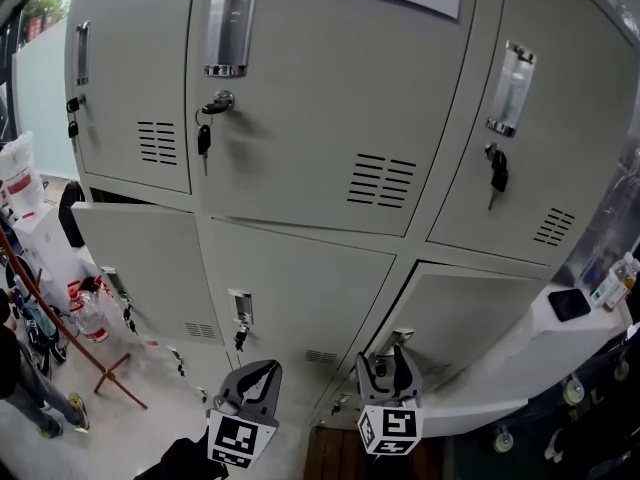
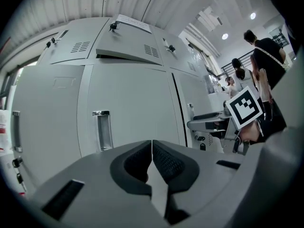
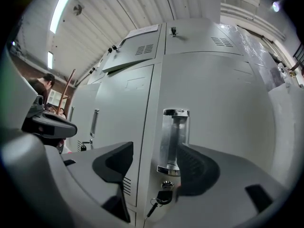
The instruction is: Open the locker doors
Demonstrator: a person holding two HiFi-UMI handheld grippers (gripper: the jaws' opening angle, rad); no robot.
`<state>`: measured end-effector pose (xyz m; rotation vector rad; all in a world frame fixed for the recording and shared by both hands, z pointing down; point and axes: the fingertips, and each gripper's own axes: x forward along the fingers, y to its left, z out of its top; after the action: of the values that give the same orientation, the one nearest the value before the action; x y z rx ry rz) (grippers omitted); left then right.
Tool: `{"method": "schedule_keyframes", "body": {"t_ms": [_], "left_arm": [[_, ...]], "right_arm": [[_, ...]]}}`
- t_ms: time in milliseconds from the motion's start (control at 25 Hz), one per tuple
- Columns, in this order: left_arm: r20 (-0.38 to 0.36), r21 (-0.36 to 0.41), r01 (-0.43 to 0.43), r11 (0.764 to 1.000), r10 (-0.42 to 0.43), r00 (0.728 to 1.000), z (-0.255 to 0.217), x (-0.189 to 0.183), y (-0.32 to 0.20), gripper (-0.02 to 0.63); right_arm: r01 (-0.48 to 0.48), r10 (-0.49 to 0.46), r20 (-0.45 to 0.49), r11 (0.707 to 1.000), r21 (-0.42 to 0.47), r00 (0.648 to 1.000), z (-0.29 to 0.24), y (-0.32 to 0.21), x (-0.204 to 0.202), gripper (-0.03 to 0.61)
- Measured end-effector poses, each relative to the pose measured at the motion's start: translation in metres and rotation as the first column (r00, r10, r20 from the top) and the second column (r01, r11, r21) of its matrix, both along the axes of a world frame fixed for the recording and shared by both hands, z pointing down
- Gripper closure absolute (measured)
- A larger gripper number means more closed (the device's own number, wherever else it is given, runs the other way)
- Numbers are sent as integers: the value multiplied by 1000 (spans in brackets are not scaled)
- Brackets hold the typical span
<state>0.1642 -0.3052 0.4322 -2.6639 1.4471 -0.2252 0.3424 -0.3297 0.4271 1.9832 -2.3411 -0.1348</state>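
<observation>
Locker bank (image 1: 330, 118): right gripper (image 3: 154, 164) fingers spread around door handle (image 3: 173, 137); left gripper (image 2: 152, 158) fingers closed, empty. Next likely: clamp, pull.

Pale grey locker doors (image 1: 330, 98), chrome handles (image 1: 229, 28)

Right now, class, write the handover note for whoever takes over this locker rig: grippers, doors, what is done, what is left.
Left gripper: fingers shut, empty, touching nothing.
Right gripper: fingers open, lower right door's handle between them, not gripped; a key hangs in the lock below.
Done: upper middle door, lower left door and lower right door appear ajar.
Left: lower middle door, upper left door and upper right door look closed.
</observation>
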Motion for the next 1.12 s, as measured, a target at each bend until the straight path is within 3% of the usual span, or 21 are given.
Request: {"method": "schedule_keyframes", "body": {"t_ms": [520, 760, 1120], "left_arm": [[1, -16, 24, 1000, -24, 1000, 6, -6, -11, 588], [0, -20, 34, 999, -34, 999, 8, -11, -8, 588], [-4, -12, 21, 1000, -21, 1000, 4, -10, -1, 588]], "right_arm": [[-14, 14, -26, 1000, -20, 1000, 7, -14, -1, 353], [-52, 52, -36, 998, -19, 998, 7, -11, 5, 423], [-74, 73, -54, 997, -25, 996, 7, -2, 7, 442]]}}
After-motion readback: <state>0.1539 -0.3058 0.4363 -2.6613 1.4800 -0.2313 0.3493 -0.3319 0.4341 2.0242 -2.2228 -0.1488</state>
